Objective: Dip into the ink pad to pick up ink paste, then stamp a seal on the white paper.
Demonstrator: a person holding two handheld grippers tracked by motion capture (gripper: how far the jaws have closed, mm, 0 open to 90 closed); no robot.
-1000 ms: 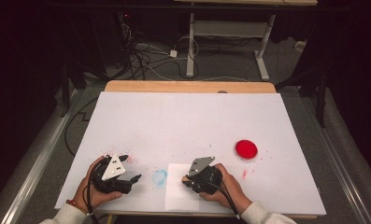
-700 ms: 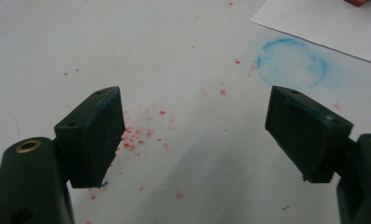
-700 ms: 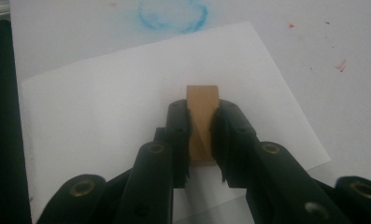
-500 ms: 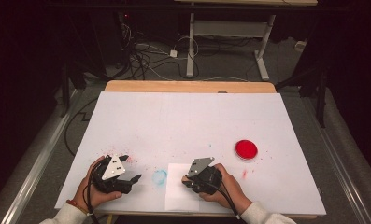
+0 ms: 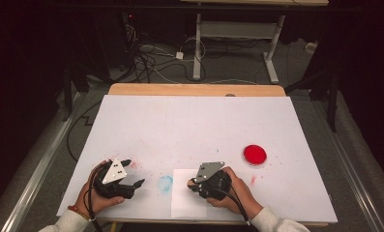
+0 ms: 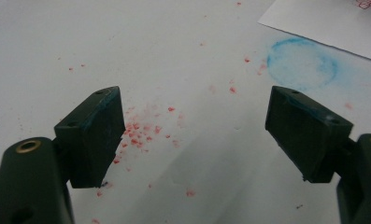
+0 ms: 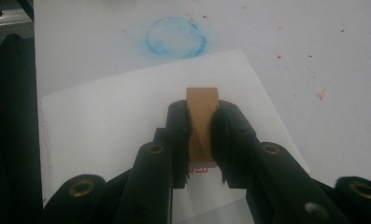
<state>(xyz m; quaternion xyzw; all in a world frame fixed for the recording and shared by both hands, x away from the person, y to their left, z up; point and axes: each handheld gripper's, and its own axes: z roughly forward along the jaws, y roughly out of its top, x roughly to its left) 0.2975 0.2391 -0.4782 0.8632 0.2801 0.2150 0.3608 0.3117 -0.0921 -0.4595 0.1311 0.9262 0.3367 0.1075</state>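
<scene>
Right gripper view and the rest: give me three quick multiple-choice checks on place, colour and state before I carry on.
1. Where is the wooden block?
A. On the red ink pad
B. Between the right gripper's jaws, over the sheet of paper
C. Beside the left gripper

2. What colour is the ring stain on the table cover?
A. Blue
B. Green
C. Black

3. How does the left gripper stand?
A. Shut on the paper
B. Shut on the block
C. Open, nothing between its jaws

Answers:
1. B: the right gripper clamps the block above the white sheet.
2. A: the ring shows blue in both gripper views.
3. C: its jaws stand wide apart over bare, red-speckled cover.
</scene>
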